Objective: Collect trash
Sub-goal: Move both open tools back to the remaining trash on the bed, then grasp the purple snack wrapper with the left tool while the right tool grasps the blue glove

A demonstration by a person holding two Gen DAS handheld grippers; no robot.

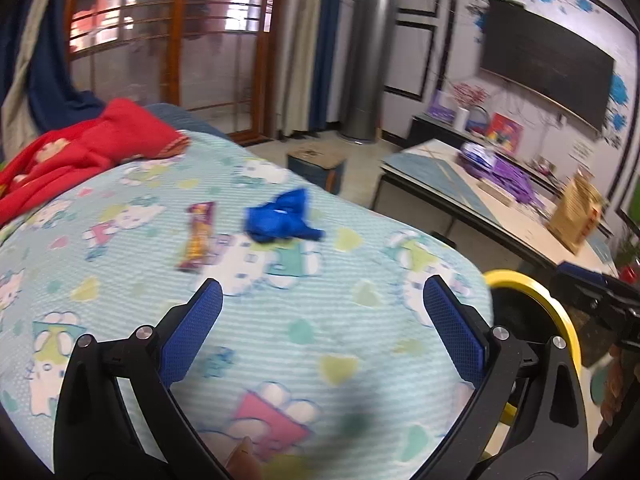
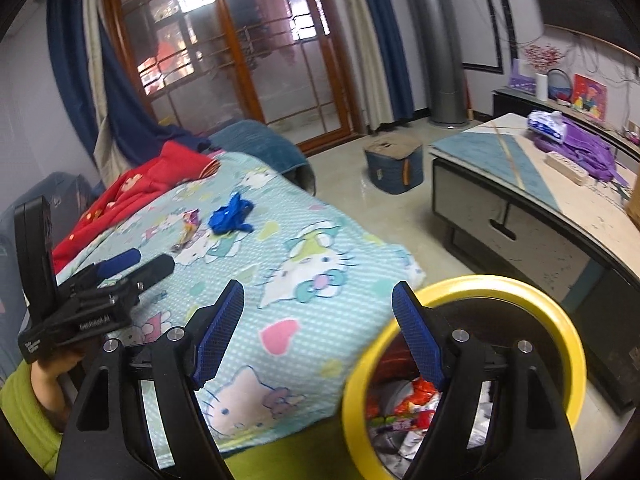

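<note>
Cartoon-print blanket (image 1: 280,320) under crumpled orange-purple snack wrapper (image 1: 197,236)

blanket (image 2: 320,280): soft printed cloth | snack wrapper (image 1: 197,236): glossy foil | bin rim (image 2: 560,320): smooth plastic, looking shiny

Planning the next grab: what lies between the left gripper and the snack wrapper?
Only bare patterned blanket. In the left wrist view, nothing sits between the open left gripper and the wrapper.

Trash on the bed, bin beside it

An orange-purple wrapper (image 1: 197,236) lies flat near a crumpled blue scrap (image 1: 282,217) on the bed; the yellow-rimmed bin (image 2: 576,344) stands upright, holding wrappers.
</note>
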